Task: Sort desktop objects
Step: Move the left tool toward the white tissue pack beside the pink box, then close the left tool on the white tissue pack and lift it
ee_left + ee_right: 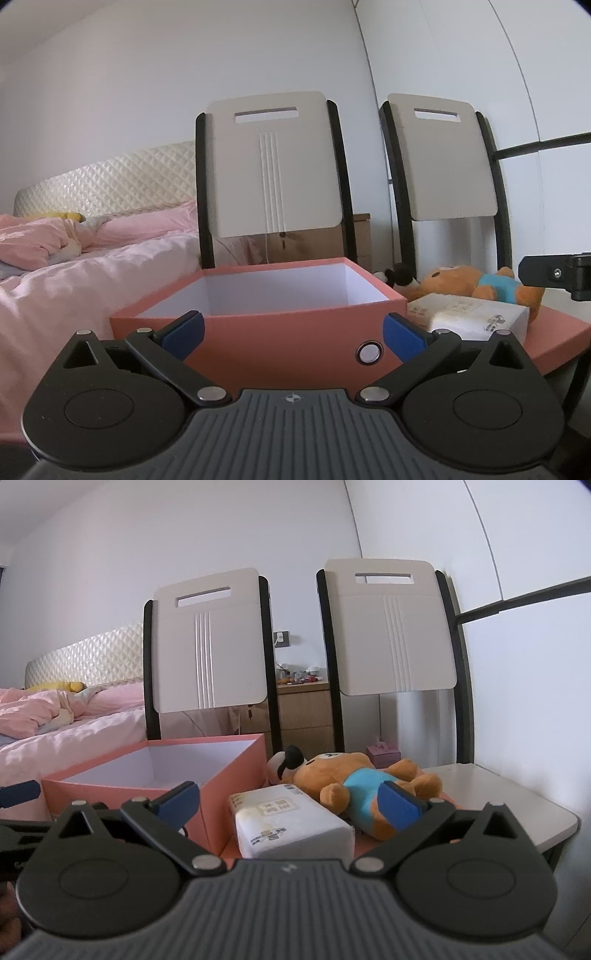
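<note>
An open salmon-pink box with a white inside stands right in front of my left gripper, which is open and empty; the box also shows in the right wrist view. A white tissue pack lies just right of the box, between the fingers of my right gripper, which is open and empty. An orange plush bear in a blue shirt lies behind the pack, and a black-and-white plush lies beside it. The pack and bear also show in the left wrist view.
The objects rest on the pink box lid on a white table. Two white folding chairs stand behind the table. A bed with pink bedding is at left. A wooden nightstand stands by the wall.
</note>
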`<action>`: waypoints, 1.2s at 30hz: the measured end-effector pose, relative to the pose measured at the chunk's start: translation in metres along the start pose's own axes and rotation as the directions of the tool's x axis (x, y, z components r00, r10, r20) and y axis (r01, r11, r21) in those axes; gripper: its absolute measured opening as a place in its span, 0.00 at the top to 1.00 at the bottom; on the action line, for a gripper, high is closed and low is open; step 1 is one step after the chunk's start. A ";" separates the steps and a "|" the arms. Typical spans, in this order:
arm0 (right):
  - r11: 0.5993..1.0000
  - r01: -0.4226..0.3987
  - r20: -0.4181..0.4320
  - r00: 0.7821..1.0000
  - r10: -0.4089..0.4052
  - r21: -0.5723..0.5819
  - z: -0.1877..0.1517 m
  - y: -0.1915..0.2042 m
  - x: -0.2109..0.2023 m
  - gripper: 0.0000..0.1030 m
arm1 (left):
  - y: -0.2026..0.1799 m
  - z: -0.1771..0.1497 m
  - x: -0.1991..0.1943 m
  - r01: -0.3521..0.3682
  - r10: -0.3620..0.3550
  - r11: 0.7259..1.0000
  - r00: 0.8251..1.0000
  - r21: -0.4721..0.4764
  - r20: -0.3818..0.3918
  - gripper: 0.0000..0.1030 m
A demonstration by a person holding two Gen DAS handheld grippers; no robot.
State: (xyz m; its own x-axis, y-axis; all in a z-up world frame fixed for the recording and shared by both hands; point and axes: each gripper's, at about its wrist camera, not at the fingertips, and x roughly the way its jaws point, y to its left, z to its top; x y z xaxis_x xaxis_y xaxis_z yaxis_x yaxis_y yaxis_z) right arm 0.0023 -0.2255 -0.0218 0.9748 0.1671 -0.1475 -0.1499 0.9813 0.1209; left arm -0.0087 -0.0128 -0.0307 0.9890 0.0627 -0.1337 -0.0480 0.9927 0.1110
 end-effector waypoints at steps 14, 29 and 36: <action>1.000 -0.014 0.029 0.999 0.014 0.023 0.002 -0.020 -0.019 0.00 | -0.028 -0.012 -0.005 0.037 -0.037 0.999 0.999 0.002 0.011 0.00; 0.990 0.064 0.098 0.992 -0.077 0.127 -0.002 -0.092 -0.062 0.00 | -0.123 -0.025 0.011 0.205 -0.205 0.979 0.979 -0.015 0.021 0.00; 0.989 0.086 0.080 0.992 -0.096 0.117 -0.009 -0.111 -0.075 0.00 | -0.172 -0.035 0.036 0.126 -0.127 0.991 0.992 -0.046 -0.022 0.00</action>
State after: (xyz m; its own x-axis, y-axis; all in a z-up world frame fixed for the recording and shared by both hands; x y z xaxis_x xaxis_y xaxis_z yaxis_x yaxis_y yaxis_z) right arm -0.0555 -0.3462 -0.0331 0.9948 0.0641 -0.0793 -0.0452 0.9741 0.2215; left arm 0.0305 -0.1775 -0.0896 0.9839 -0.0617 -0.1679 0.0707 0.9964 0.0477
